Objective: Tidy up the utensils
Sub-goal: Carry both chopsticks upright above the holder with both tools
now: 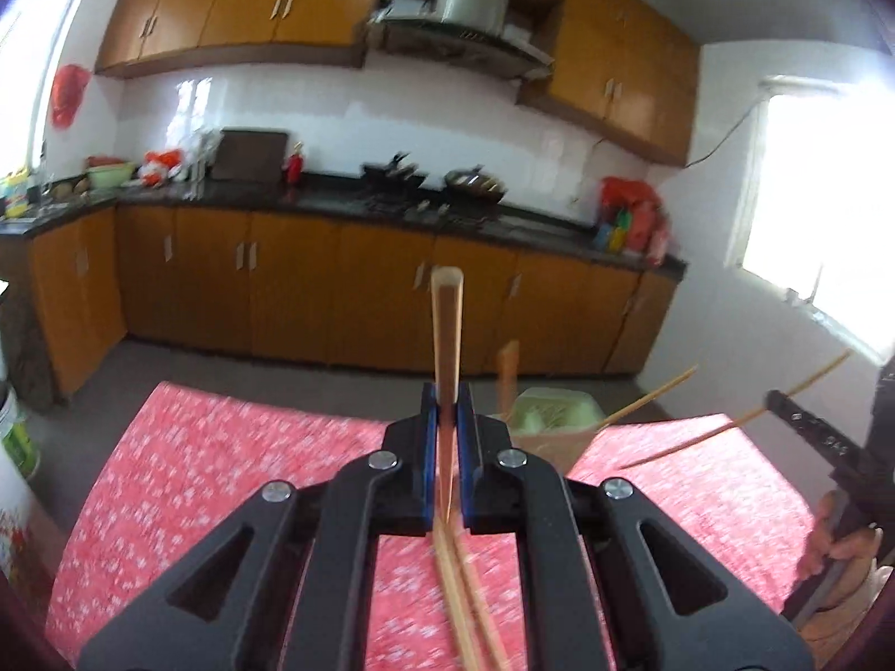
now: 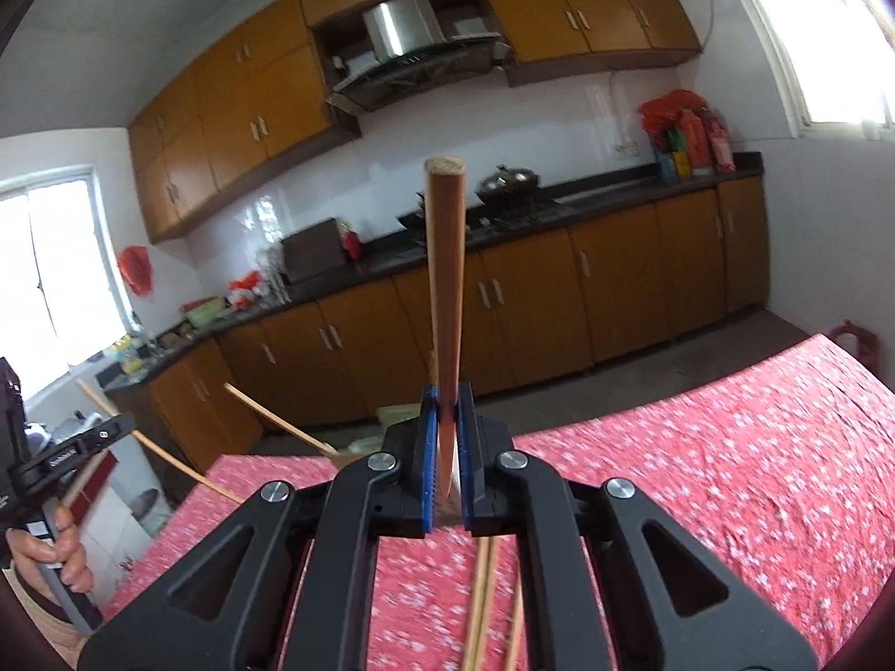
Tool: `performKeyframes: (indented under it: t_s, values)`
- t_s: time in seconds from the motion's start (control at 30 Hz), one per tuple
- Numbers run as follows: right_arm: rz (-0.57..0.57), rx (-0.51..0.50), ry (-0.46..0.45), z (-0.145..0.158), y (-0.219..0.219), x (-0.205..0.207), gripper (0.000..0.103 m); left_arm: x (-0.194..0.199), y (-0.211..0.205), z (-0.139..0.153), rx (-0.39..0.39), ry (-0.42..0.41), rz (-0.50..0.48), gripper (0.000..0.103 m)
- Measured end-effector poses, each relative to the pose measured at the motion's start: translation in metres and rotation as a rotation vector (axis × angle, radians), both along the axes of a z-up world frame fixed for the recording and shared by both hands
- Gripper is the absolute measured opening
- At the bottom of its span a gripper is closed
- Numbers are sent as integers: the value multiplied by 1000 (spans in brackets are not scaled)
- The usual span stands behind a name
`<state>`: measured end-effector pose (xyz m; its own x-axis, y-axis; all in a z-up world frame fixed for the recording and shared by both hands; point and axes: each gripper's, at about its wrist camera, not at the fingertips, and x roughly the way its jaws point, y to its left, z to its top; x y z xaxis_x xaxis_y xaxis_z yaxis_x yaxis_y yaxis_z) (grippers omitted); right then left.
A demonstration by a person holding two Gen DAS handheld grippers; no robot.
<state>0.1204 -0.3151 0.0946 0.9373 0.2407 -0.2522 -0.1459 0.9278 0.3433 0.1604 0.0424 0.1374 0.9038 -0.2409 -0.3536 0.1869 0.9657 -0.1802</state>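
Left gripper (image 1: 447, 408) clamped on chopsticks (image 1: 446, 324), ends jutting ahead of its tips. Right gripper (image 2: 447, 408) likewise pinches a chopstick bundle (image 2: 444, 257); red tablecloth (image 2: 699, 475) below both.

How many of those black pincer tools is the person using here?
2. The left gripper and the right gripper are side by side above the red tablecloth. Each one's fingers clamp wooden chopsticks. No others show.

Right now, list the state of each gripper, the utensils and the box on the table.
Left gripper: shut on pale wooden chopsticks, lifted off the red floral tablecloth.
Right gripper: shut on brown wooden chopsticks, lifted.
Open cardboard box: standing on the table.
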Motion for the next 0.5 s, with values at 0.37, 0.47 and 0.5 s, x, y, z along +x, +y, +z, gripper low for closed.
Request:
performKeyframes:
  t_s: [0.37,0.47,0.5]
  values:
    - [27,-96,-90,32,42,40,7,27,-59,45,-69,-202,22,7]
    - [32,-108,-41,23,45,62,7,43,-71,40,-55,-213,40,7]
    - [34,-107,-25,20,48,66,7,50,-75,36,-49,-205,41,7]
